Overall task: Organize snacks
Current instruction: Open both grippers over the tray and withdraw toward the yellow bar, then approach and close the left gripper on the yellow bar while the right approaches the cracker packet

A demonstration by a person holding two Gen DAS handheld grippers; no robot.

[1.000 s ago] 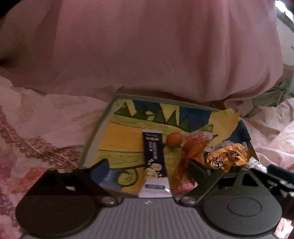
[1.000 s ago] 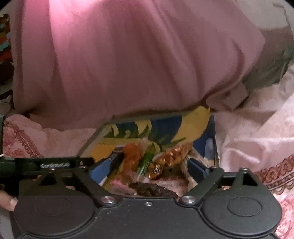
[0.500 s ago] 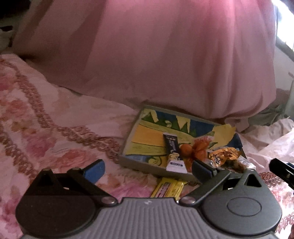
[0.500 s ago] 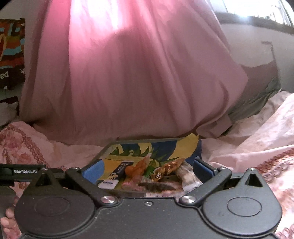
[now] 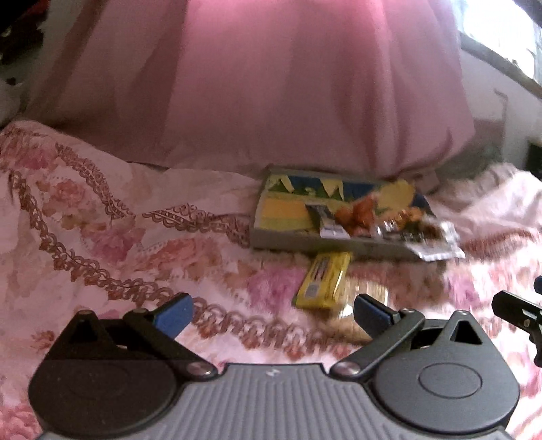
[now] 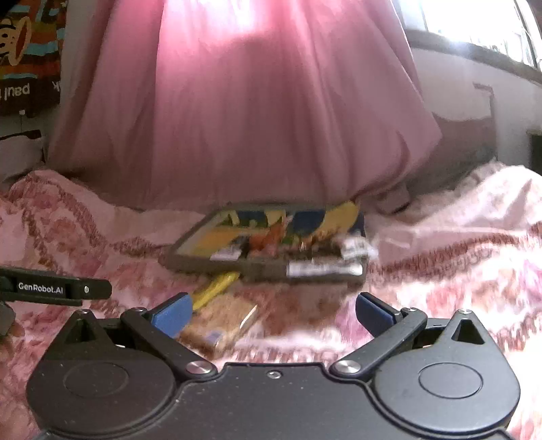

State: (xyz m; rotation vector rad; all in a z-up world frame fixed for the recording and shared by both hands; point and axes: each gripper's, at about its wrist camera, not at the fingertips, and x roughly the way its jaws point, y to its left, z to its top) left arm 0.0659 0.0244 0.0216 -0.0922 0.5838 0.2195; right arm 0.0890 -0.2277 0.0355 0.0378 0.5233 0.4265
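A shallow tray (image 5: 271, 237) with a yellow, blue and green print lies on the floral bedspread and holds several snack packets, among them orange ones (image 5: 359, 211) and a dark stick packet (image 5: 323, 220). It also shows in the right wrist view (image 6: 189, 259). A yellow snack bar (image 5: 323, 281) lies on the bedspread in front of the tray. A brown cracker pack (image 6: 220, 325) lies beside it. My left gripper (image 5: 271, 313) is open and empty, well back from the tray. My right gripper (image 6: 271, 313) is open and empty, just right of the cracker pack.
A large pink pillow (image 5: 271, 84) rises right behind the tray. The floral bedspread (image 5: 101, 237) stretches to the left and right. A silver packet (image 5: 437, 243) hangs over the tray's right front corner. A window (image 6: 474, 20) is at the upper right.
Both grippers have pulled back and up from over the tray. The yellow bar and the brown cracker pack on the bedspread have come into view.
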